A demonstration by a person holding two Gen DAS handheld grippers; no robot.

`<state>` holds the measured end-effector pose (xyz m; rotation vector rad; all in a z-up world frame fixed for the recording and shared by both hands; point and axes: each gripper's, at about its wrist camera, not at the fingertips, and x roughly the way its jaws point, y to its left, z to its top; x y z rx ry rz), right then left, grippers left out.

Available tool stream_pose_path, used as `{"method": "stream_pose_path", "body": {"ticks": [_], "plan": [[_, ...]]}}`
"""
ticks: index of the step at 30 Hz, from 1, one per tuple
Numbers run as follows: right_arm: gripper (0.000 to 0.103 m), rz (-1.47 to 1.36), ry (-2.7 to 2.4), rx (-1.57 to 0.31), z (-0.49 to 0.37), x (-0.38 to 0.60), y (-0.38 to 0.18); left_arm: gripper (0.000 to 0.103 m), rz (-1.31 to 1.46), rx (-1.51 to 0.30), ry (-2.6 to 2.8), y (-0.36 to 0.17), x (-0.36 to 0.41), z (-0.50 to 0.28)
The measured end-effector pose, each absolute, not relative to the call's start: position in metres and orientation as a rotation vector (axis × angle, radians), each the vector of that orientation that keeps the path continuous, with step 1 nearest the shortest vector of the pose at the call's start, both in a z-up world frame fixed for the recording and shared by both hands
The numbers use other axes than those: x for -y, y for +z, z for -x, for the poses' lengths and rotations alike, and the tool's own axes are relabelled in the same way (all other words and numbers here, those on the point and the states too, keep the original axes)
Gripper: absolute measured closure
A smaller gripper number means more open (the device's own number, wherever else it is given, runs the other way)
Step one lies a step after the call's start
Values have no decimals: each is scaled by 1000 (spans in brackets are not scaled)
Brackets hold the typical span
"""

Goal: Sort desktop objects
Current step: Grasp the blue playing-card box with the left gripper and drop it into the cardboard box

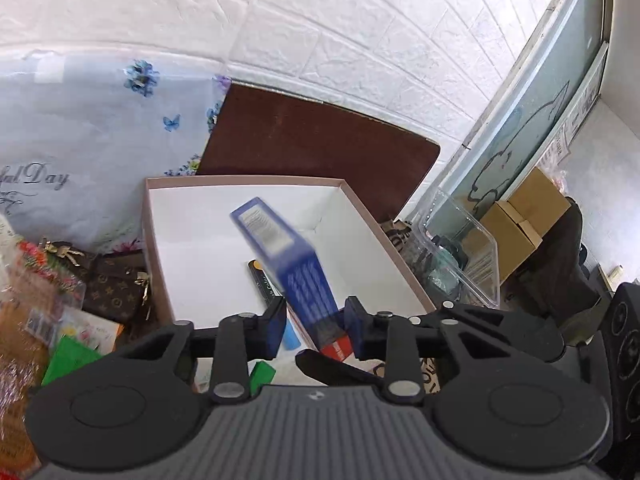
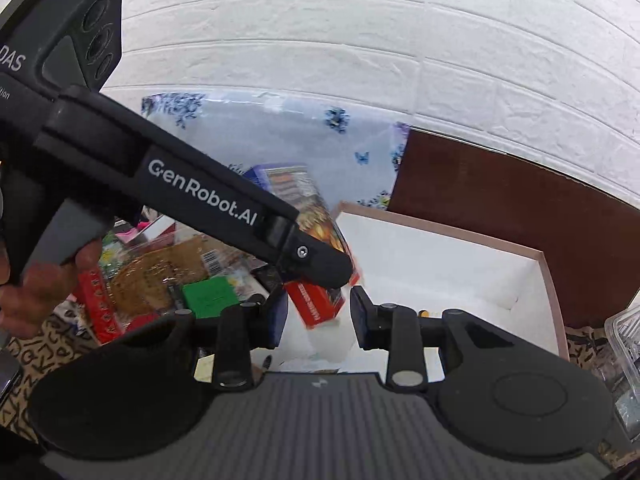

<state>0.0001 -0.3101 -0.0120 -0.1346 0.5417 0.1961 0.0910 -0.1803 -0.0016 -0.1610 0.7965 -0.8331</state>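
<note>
My left gripper is shut on a blue and red carton, which it holds tilted over the near edge of the white open box. A dark pen-like object lies inside the box. In the right wrist view the left gripper crosses from the left with the same carton in its tip, beside the box. My right gripper is open and empty, just in front of the box's near left corner.
A heap of packets, a green block and a brown patterned pouch lies left of the box. A floral cloth and a brown board are behind it. A clear plastic tub stands to the right.
</note>
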Motion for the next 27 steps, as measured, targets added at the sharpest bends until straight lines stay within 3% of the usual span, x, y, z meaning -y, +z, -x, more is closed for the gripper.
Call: {"method": "stream_pose_path", "body": {"ticks": [3, 8, 10, 11, 12, 18, 27], "plan": [[70, 133, 193, -547, -14, 315, -16, 81, 145, -814, -837, -8, 190, -104], [70, 113, 168, -583, -43, 326, -29, 80, 141, -840, -813, -21, 204, -131], [70, 95, 141, -605, -57, 331, -36, 55, 133, -837, -777, -27, 206, -140], [66, 90, 122, -620, -58, 334, -39, 24, 131, -845, -750, -29, 206, -144], [56, 92, 101, -646, -62, 336, -45, 8, 129, -848, -721, -31, 204, -146], [31, 57, 54, -749, -65, 349, -69, 6, 130, -878, -641, -47, 188, -152], [21, 14, 16, -776, -53, 349, -76, 6, 145, -898, -603, -53, 170, -140]]}}
